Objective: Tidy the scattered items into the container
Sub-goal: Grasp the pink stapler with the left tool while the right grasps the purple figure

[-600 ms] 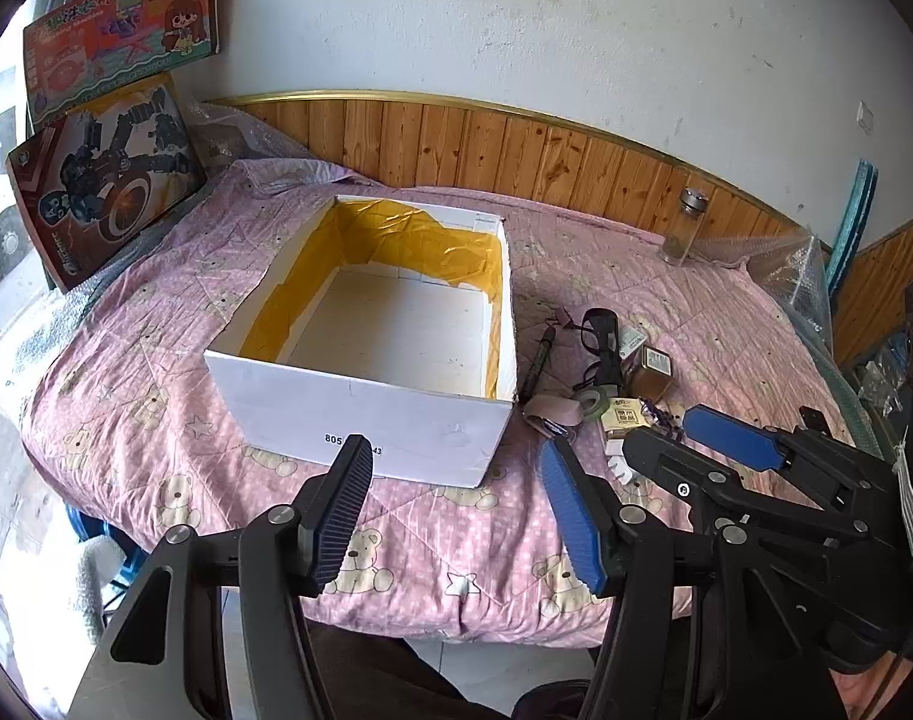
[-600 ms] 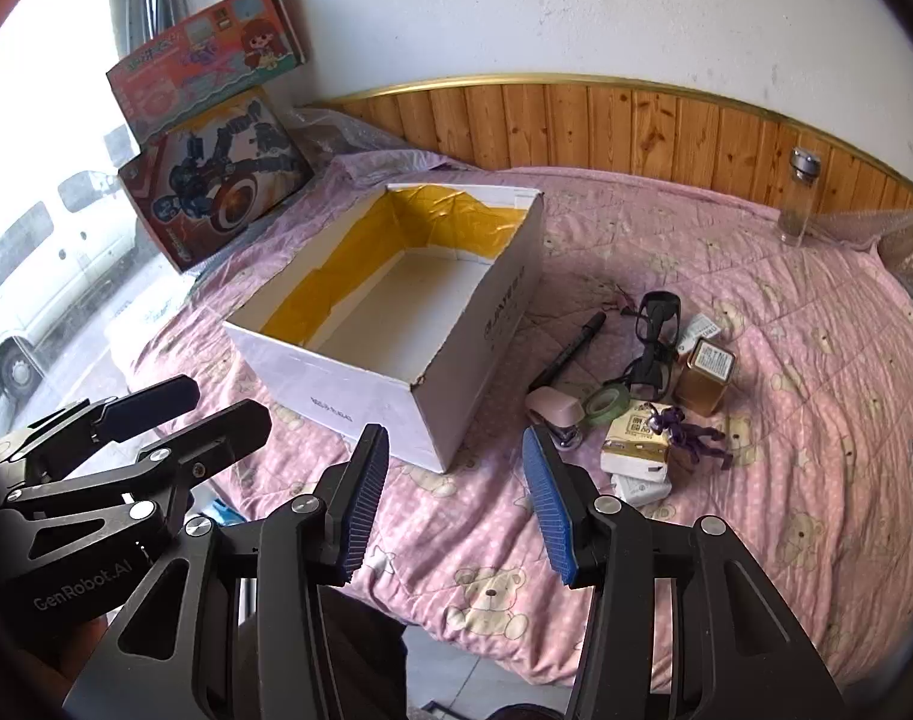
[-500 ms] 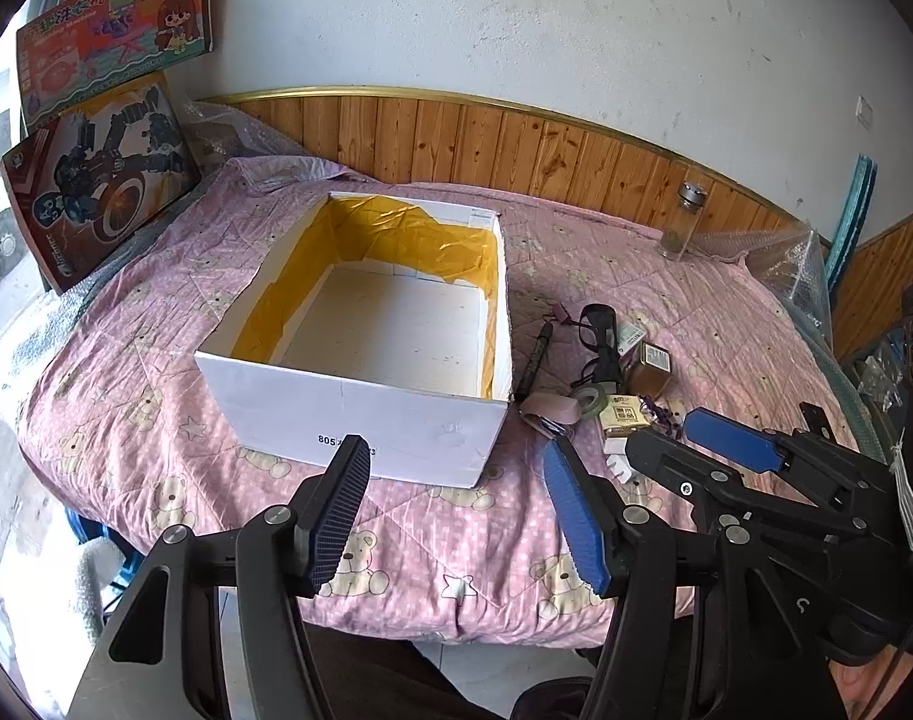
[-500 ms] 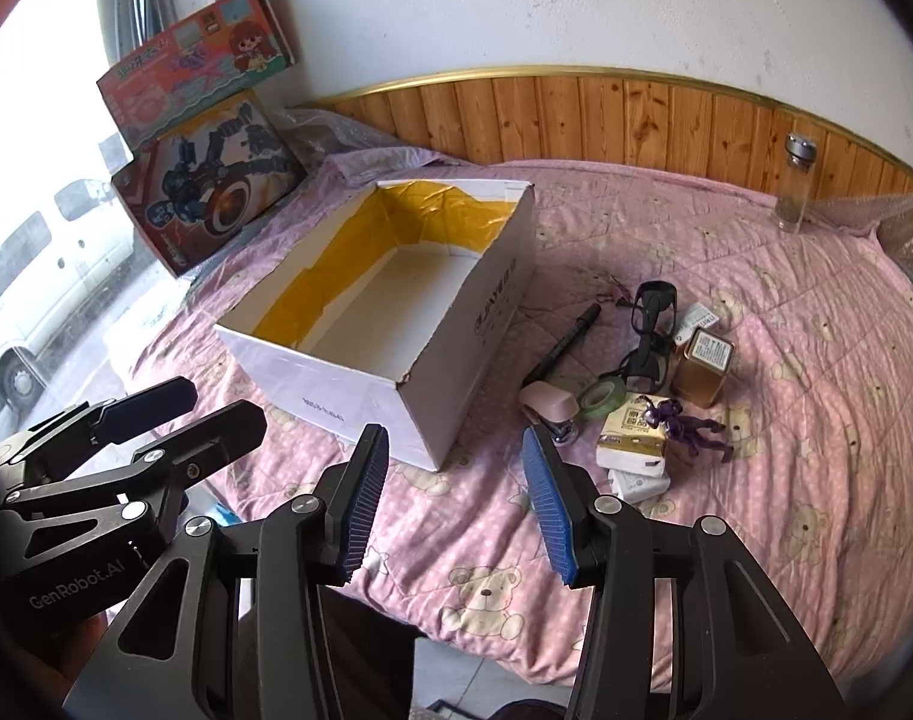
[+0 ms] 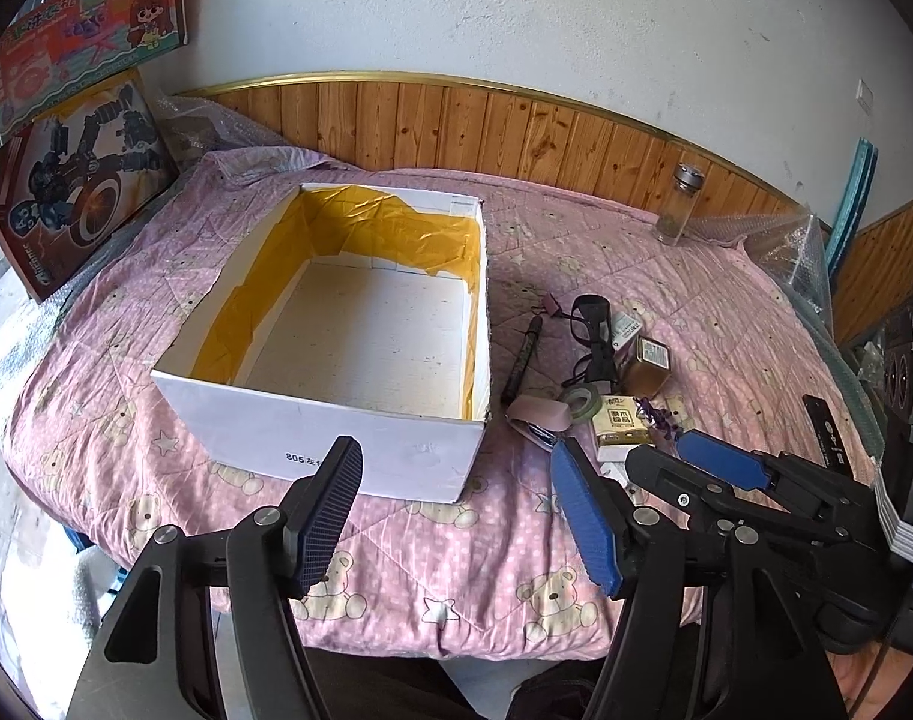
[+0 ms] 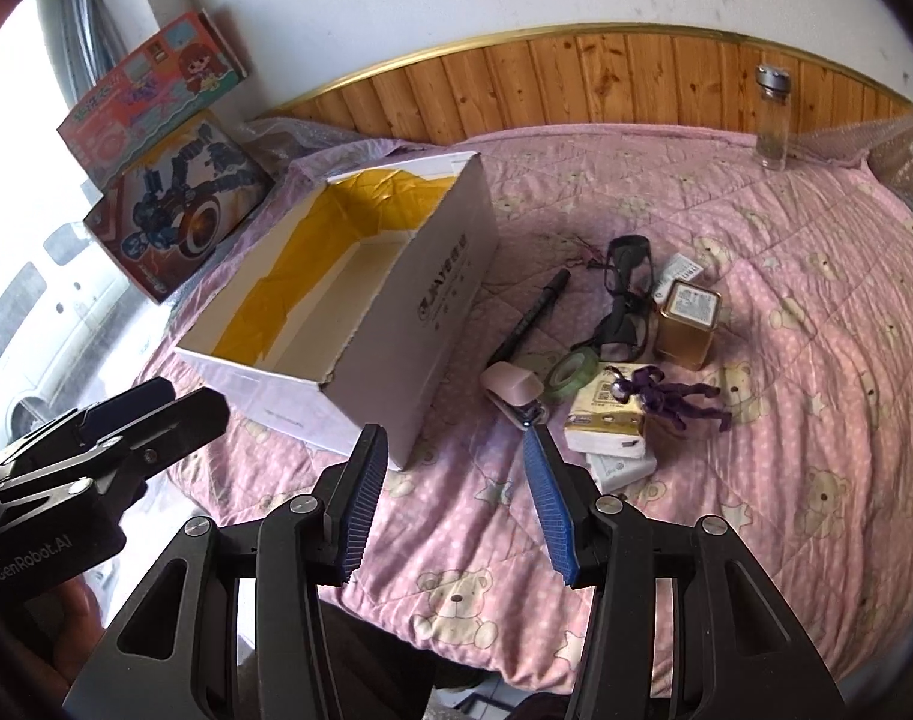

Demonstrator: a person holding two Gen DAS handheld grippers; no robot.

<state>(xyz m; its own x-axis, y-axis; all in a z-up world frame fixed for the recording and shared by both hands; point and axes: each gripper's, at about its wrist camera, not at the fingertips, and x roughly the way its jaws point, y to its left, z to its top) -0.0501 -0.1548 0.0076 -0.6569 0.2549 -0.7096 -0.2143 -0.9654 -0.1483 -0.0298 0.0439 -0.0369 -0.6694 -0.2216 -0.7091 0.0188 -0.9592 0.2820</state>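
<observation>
An empty white cardboard box [image 5: 312, 420] [image 6: 450, 276] with yellow tape inside stands on the pink quilt. Right of it lies a cluster: black pen [image 6: 531, 315], glasses [image 6: 627, 294], gold tin [image 6: 687, 324], pink stapler [image 6: 513, 390], green tape roll [image 6: 570, 372], tissue pack [image 6: 606, 417] with a purple figure [image 6: 672, 399] on it. My left gripper [image 5: 456, 510] hangs open before the box's near wall. Over the quilt's front edge my right gripper [image 6: 453, 489] is open, near the stapler, and holds nothing.
Two toy boxes [image 5: 78, 96] lean on the wall at the far left. A glass bottle [image 5: 678, 204] stands by the wooden panelling at the back right. Bubble wrap [image 5: 798, 252] lies at the right edge. The quilt [image 6: 786, 240] ends just ahead of both grippers.
Both grippers have moved forward toward the bed; the box and the cluster of items look nearer. Both stay open.
</observation>
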